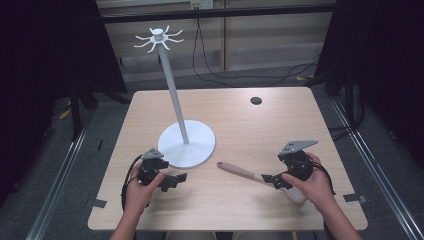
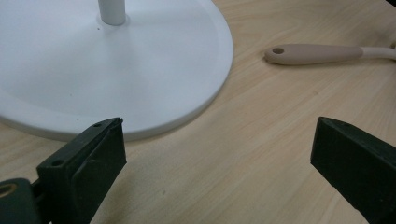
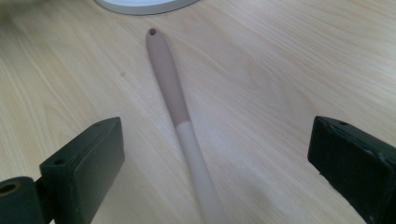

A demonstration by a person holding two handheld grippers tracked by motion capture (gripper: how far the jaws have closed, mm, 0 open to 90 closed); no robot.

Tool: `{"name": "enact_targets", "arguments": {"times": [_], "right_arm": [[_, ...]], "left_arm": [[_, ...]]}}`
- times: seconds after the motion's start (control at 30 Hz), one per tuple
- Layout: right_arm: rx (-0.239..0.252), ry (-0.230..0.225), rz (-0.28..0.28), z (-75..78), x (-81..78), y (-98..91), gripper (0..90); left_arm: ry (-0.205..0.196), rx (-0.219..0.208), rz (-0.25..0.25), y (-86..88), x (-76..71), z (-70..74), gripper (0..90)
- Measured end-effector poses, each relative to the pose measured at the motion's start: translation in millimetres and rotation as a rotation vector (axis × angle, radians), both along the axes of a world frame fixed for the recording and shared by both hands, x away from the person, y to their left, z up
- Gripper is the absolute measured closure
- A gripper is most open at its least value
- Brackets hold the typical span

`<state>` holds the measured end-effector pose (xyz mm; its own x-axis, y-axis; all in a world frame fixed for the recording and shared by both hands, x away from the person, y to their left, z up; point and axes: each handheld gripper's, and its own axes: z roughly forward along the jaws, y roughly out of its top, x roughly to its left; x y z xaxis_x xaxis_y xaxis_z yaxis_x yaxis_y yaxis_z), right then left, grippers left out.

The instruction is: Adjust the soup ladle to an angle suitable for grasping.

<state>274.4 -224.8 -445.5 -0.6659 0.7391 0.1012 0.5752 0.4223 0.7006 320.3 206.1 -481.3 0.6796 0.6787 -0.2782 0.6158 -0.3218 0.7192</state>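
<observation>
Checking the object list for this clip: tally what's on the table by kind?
White hook stand: 1
Utensil with a beige handle: 1
Small black round thing near the far edge: 1
Dark tape pieces at the near corners: 2
Total: 5
</observation>
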Motion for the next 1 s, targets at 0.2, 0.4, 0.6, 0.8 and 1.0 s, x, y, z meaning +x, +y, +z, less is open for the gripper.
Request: {"name": "enact_targets", "arguments": {"times": [0.2, 0.4, 0.6, 0.8, 1.0], "right_arm": [[-0.019, -0.002, 0.054, -4.2, 0.9, 17.7, 4.0], [-0.009, 0.020, 0.094, -11.9, 0.9, 29.8, 6.0], [-0.036, 0.015, 0.146, -17.3, 1.1, 43.6, 39.9], [-0.089, 0.050, 0.202, -21.2, 0.9, 53.7, 73.0], [-0.099, 0.083, 0.188, -28.6, 8.5, 56.7, 90.0]], "left_arm": [[-0.006, 0.017, -0.010, 4.9, -3.9, -0.3, 3.3], [-0.010, 0.011, -0.003, 3.2, -4.2, -0.2, 3.4], [-0.008, 0.007, 0.003, 4.5, -2.7, -0.8, 3.7], [-0.010, 0.007, 0.009, 8.6, -5.3, 0.1, 3.9], [-0.014, 0.018, 0.013, 10.9, -6.4, -0.6, 4.0]]}}
